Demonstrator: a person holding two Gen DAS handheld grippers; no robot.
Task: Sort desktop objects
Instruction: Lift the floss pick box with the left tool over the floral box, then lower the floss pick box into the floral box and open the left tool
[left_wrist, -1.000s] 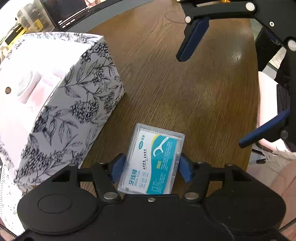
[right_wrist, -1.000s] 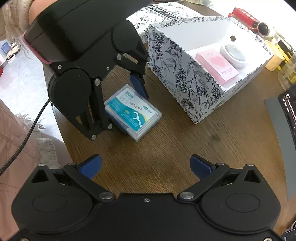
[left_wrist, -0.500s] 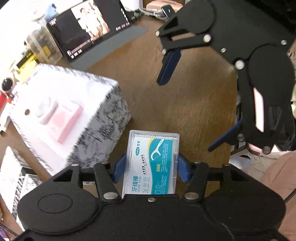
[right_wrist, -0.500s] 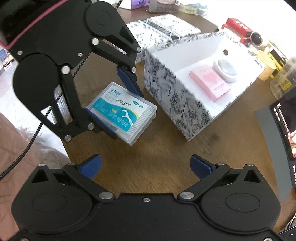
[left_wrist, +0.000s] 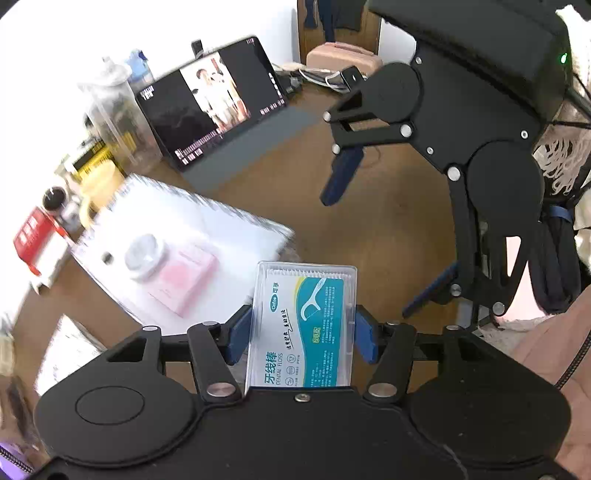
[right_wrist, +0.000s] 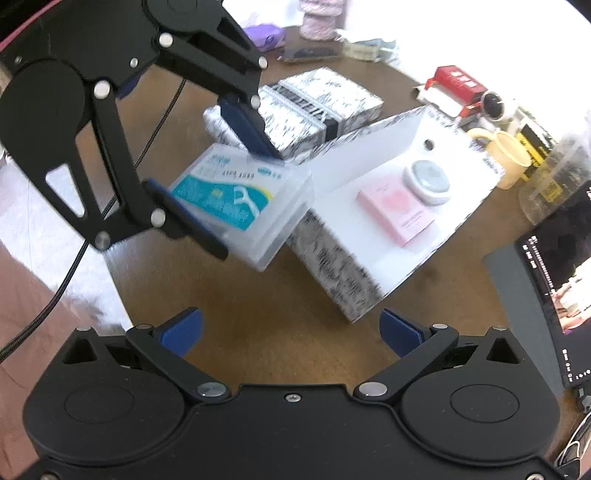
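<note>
My left gripper is shut on a clear dental floss box with a teal label. The right wrist view shows that floss box held in the air at the near corner of the open floral-patterned box. Inside the box lie a pink packet and a round white tin; the left wrist view blurs the packet and tin. My right gripper hangs open and empty over the wooden table; in the left wrist view the right gripper hangs above and to the right.
The floral box lid lies behind the box. A tablet with a lit screen stands on a grey mat. A yellow mug, a red pack, a clear jar and small clutter line the table's far side.
My left gripper has lifted the floss box off the table and carried it up toward the open floral box. The right gripper has stayed open and drawn back a little.
</note>
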